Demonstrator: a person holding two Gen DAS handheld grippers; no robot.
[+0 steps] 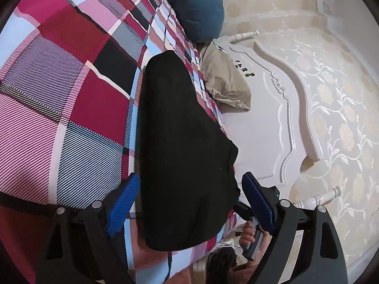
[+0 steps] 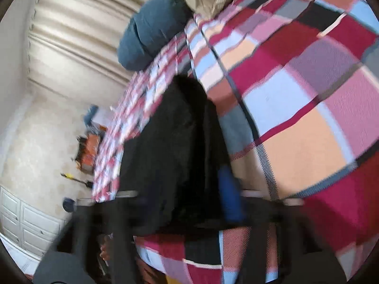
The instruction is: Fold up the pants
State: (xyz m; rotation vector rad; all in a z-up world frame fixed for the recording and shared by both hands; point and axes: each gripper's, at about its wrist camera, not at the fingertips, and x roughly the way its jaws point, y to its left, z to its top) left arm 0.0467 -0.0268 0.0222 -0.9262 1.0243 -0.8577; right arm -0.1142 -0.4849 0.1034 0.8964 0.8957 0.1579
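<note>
**Q:** Where are the pants sitting relative to each tool?

**A:** They're laid out as a long black strip on the plaid bed, near its edge. In the left wrist view the left tool is seen spread wide, with the near end of the pants lying in the gap between the two blue pads. Neither pad seems to be pressed onto the cloth. Whether the pads touch the bed can't be told.

**Q:** And the right one?

**A:** That view is badly blurred. The right tool is seen low in frame with the pants running straight away from it. One blue pad is made out at the right side of the cloth; the other is hidden or smeared, so wide or narrow can't be told, nor whether anything is gripped.

**Q:** Any writing or brands?

**A:** None that can be read. A blue pillow and a tan pillow are seen at the far end, by the white headboard.
</note>
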